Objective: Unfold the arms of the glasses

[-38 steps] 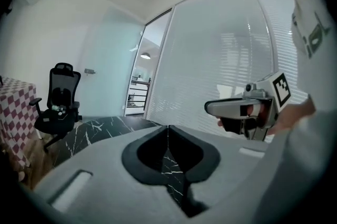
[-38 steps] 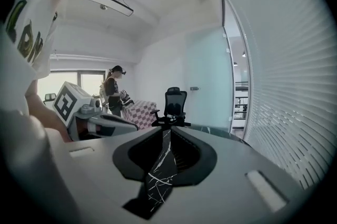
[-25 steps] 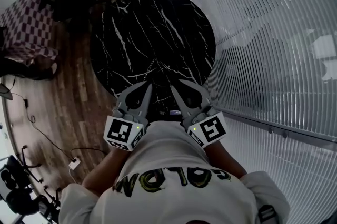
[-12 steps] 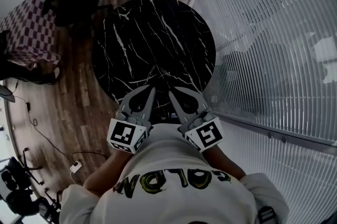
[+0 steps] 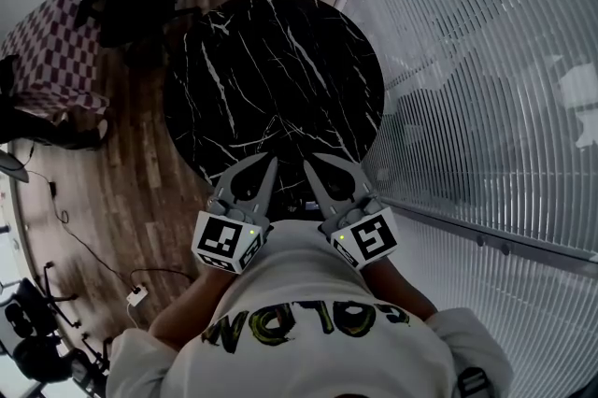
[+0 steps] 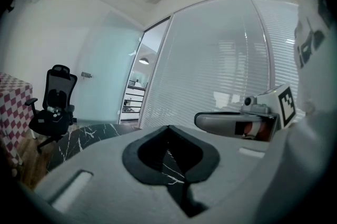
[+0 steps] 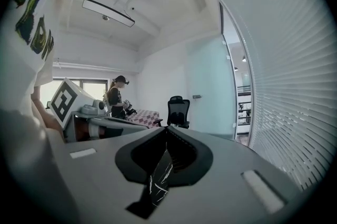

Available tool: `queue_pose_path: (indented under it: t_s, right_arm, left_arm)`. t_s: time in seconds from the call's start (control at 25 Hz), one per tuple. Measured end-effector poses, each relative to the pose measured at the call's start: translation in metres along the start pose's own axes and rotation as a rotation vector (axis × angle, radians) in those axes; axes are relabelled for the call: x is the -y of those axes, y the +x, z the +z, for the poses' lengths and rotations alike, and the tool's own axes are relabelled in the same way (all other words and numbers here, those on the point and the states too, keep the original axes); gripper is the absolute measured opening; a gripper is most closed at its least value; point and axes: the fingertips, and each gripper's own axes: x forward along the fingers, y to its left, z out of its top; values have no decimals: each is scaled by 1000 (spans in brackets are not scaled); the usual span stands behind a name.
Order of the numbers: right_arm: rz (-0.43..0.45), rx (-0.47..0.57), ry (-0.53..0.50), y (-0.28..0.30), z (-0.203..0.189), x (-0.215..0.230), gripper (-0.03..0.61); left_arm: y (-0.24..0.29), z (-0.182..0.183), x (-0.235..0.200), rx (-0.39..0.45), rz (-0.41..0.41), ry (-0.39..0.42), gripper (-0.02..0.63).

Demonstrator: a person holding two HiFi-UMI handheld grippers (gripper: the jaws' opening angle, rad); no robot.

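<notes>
**A:** Closing is the news. The right gripper (image 5: 307, 165) has just been drawing its jaws in; they stood visibly apart a moment back, and now the tips meet. Otherwise both hands have barely shifted.

**B:** Anything caught in there?

**A:** Nothing. Its own view shows the two tips touching, with only black marble showing through the hollow behind them.

**B:** And the left gripper (image 5: 271, 162)?

**A:** Same story: jaws together at the tips, nothing between them, parked right alongside its partner.

**B:** Why so close in?

**A:** Both sit tucked against the person's shirt (image 5: 299, 279), over the near rim of the round table (image 5: 234, 60). They point across it and a touch downward. To my eye that's a rest stance, with the tools shut and drawn in rather than reaching. It would suit a pause ahead of going for the frames, or just as well a pull-back with the arms already swung out.

**B:** So where are the glasses?

**A:** Can't find them. No view shows them, the strip of rim between the two grippers is too dark to read, and the marble further out shows only white veins
</notes>
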Motion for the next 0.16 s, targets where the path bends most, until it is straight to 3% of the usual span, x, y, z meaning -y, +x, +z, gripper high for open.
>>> queue_pose_path:
  t_s: [0.16]
  right_arm:
    - [-2,-3,-1,0,-2,0,8]
  left_arm:
    - [0,-3,0,-7,-2,-4,3]
